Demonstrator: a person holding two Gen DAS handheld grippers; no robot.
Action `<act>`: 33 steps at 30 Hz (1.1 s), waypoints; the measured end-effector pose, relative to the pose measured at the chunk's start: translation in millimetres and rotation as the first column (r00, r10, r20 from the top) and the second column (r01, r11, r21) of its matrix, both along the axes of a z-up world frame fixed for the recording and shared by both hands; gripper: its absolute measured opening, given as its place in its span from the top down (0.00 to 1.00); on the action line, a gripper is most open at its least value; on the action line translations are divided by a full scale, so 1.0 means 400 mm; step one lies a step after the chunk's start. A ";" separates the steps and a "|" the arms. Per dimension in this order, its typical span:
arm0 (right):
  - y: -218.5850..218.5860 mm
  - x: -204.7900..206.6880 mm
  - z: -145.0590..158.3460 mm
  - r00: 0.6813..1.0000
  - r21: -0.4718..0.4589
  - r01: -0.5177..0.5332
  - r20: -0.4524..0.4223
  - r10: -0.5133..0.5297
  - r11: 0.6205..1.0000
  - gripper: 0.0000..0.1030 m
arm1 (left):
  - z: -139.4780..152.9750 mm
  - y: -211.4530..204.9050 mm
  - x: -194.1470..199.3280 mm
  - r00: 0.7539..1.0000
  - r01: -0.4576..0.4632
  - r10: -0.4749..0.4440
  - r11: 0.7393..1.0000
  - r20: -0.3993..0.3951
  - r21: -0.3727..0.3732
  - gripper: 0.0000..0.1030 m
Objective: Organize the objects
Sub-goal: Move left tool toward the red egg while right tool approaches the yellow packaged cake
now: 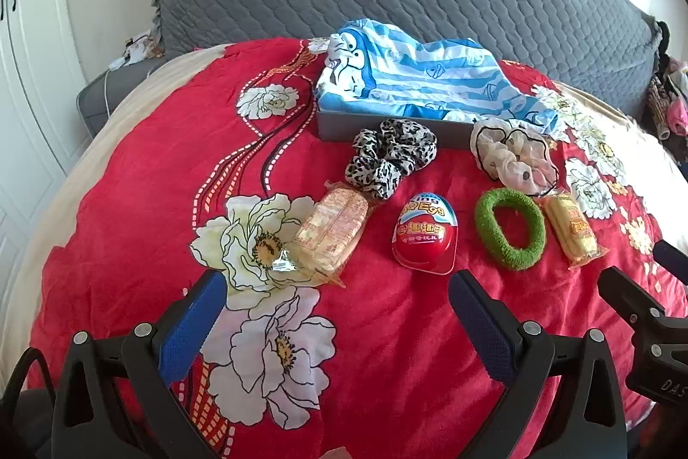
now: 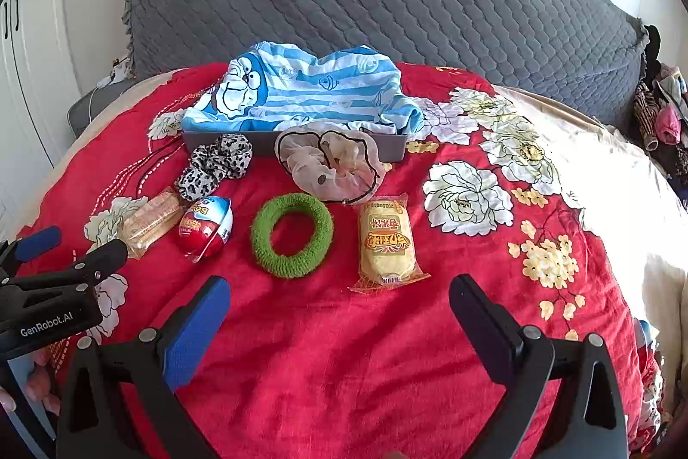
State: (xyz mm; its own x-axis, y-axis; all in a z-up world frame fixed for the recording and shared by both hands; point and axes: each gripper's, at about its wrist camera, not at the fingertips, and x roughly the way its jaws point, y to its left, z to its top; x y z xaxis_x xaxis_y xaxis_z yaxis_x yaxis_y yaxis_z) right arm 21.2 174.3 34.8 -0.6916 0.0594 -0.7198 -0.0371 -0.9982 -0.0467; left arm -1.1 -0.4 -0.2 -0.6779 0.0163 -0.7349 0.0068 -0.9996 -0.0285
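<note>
Hovering side by side over the red quilt, both grippers are pointing down at a row of small things, and nothing is being held yet. Left gripper is standing with its jaws wide and empty; right gripper is doing the same, wide and empty.

Going left to right along the near row: a wafer pack is lying on a white flower print, then the egg, then the green ring, then the cake pack. Behind them the leopard scrunchie is touching the tray's front wall, and the cream scrunchie is leaning against that same wall further right. The tray itself is sitting at the back with a blue striped cloth heaped in it and spilling over its right end.

Sorting is only beginning, by my reckoning, and trouble is waiting in a few places. The quilt is soft, so pressing down for a flat wrapper is likely to pinch fabric along with it. The egg is rounded and slick in its plastic, so it may be squirting sideways out of a loose bite. The cloth is filling the tray, so anything dropped there may be sliding off. With both grippers so close together, one may be knocking the other when reaching across.
</note>
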 end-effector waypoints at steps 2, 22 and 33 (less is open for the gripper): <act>0.001 -0.003 -0.001 1.000 -0.002 0.000 0.001 0.000 1.000 0.00 | 0.000 -0.001 -0.002 1.000 -0.002 0.002 1.000 0.001 0.004 0.00; 0.000 -0.002 0.000 1.000 0.000 -0.005 -0.002 0.005 1.000 0.00 | -0.005 -0.002 -0.004 1.000 -0.002 0.002 1.000 0.002 0.007 0.00; 0.004 -0.004 0.001 1.000 -0.003 0.000 -0.001 0.000 1.000 0.00 | -0.002 -0.008 0.000 1.000 -0.004 0.004 1.000 0.000 0.008 0.00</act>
